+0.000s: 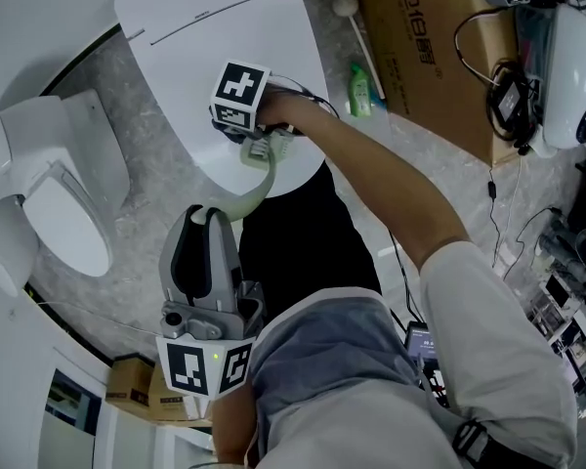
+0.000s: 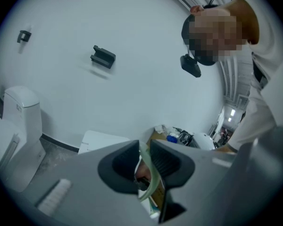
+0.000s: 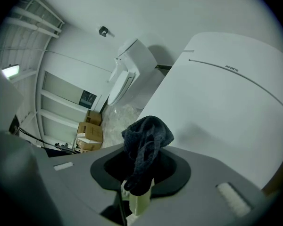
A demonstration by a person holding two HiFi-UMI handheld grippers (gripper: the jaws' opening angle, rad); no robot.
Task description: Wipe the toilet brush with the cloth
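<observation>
Pinching the light, bendy-looking toilet brush [image 1: 262, 184] at six o'clock, the left tool [image 2: 144, 167] steadies it; at twelve, the right tool [image 3: 139, 175] presses soft cloth [image 3: 146, 142] against it.

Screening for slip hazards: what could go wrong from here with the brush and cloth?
The left gripper pinches only the thin pale green curved toilet brush handle; it may twist or slip under wiping force.
The dark grey fuzzy cloth bunches loosely in the right gripper and could pull free onto the white toilet lid.
</observation>
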